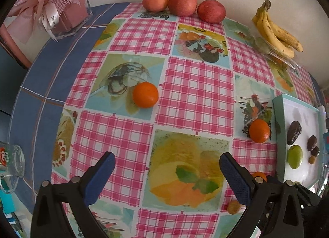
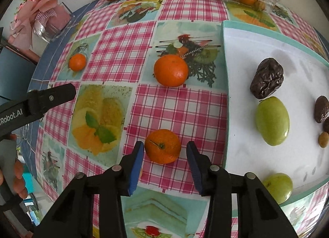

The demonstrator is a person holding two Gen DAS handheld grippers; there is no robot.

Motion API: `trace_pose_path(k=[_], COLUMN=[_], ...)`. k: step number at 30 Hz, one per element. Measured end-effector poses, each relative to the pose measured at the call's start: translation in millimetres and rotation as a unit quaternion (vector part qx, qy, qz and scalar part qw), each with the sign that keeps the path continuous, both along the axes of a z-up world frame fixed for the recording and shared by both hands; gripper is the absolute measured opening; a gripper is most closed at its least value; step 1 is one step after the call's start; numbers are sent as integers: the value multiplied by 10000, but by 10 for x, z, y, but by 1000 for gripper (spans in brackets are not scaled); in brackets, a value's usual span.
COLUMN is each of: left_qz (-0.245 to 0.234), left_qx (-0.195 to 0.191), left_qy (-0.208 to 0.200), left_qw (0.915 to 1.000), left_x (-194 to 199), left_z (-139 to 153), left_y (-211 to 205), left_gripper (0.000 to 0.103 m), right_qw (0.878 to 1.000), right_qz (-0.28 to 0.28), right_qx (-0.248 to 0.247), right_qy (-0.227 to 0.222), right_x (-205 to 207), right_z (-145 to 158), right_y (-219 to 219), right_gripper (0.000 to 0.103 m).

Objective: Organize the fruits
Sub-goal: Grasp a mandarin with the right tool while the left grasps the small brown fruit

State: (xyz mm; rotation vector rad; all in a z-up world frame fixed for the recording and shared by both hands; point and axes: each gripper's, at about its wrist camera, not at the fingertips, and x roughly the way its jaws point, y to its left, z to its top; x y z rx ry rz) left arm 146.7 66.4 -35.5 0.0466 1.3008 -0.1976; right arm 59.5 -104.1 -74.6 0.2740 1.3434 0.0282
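A mandarin (image 2: 162,145) lies on the checked tablecloth between the blue pads of my right gripper (image 2: 165,144). The left pad is at its skin and a gap shows at the right pad, so the gripper is open around it. Two more mandarins (image 2: 171,70) (image 2: 77,62) lie farther back. My left gripper (image 1: 166,162) hangs wide open over a printed fruit picture with nothing between its fingers. In its view the far mandarins (image 1: 145,94) (image 1: 259,131) lie ahead. A third (image 1: 259,176) is half hidden behind its right finger.
A teal tray (image 2: 224,53) on the right holds dates (image 2: 267,77) and two green fruits (image 2: 272,121) (image 2: 278,187). Three apples (image 1: 182,4) and bananas (image 1: 275,30) on a clear container line the wall. A pink gift box (image 1: 67,18) and a glass (image 1: 14,160) stand left.
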Motion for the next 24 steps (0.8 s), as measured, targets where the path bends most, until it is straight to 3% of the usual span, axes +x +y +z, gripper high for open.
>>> trace_pose_path(k=[11,17,24], left_qz=[25,-35,-263], left_qx=[-69,-164,-571], left_qy=[-50,-122,27], left_qw=[10000,9998,9980], left_x=[-48,-159,-354], left_z=[47,113,17], left_y=[-109,-228,-476], left_gripper=[102,102,99], right_qw=[9996,9977,9920], right_qz=[-173,-383,-925], right_qx=[189,301,-73], right_qy=[-96,-467,-855], right_x=[-64,-199,-411], right_z=[53,301,558], right_y=[-78,-203,-582], right_gripper=[38,38,38])
